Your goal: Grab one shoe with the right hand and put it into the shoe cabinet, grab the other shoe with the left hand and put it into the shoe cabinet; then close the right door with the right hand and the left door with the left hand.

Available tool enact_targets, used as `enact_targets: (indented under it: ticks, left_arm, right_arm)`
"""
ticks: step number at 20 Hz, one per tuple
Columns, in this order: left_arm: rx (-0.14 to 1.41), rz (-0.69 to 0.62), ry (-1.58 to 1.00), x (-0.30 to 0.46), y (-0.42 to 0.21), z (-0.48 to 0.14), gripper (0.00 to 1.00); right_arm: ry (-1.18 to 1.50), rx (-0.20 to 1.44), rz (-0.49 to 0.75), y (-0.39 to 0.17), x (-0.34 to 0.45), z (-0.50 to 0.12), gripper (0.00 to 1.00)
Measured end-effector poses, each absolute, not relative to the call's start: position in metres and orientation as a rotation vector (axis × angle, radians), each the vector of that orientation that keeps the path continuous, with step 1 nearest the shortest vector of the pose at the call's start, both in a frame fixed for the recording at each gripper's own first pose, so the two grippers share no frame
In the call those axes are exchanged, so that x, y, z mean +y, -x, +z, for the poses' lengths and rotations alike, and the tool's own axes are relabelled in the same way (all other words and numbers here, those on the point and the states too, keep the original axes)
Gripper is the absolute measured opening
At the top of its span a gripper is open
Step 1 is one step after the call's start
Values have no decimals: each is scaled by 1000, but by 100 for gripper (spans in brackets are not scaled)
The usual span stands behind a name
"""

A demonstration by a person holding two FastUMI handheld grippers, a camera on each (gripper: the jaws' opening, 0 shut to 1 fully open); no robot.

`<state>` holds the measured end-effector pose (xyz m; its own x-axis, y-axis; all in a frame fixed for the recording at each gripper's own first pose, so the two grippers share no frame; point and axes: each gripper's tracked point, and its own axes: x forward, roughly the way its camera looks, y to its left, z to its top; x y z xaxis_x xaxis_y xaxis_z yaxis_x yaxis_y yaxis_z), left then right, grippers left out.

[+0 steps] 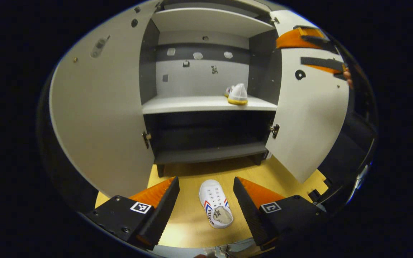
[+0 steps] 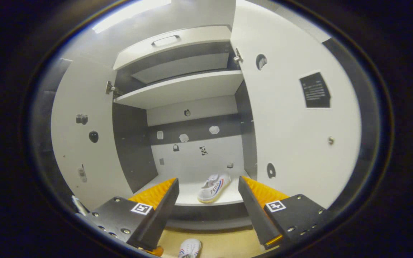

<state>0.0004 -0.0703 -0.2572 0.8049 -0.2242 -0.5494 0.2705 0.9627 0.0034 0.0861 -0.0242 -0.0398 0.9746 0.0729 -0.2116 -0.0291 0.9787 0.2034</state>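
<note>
Left gripper view: one sneaker shelved, one still on the floor, both doors open.

I judge step one complete: the first sneaker [image 2: 213, 187] rests on the middle shelf [image 1: 192, 104] of the shoe cabinet [image 1: 206, 21], near its right wall. The second sneaker [image 1: 215, 203] lies on the wooden floor [image 1: 188, 222] between the spread fingers of my left gripper [image 1: 206, 200], ungrasped. My right gripper [image 2: 208, 200] is spread wide too, holding nothing. Left door [image 1: 99, 118] and right door [image 1: 310, 122] remain to close.
</note>
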Motion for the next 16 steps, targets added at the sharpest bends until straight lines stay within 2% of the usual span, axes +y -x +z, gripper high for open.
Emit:
enact_targets:
  ticks: [2,3,5,6,16]
  left_arm:
    - [672,-274,-54,-82,-3,-290,95]
    - [723,-274,-45,-86,-3,-308,93]
    - [823,-273,-31,-94,0,-342,89]
    - [865,-273,-30,-97,1,-358,88]
    - [1103,-265,-76,-127,8,-456,81]
  right_arm:
    - [-190,222,28,-66,-36,-46,99]
    - [-185,236,11,-57,-43,-51,94]
    - [-180,257,-23,-39,-57,-58,94]
    - [-181,260,-40,-31,-63,-60,99]
    - [-172,285,-213,6,-118,-64,99]
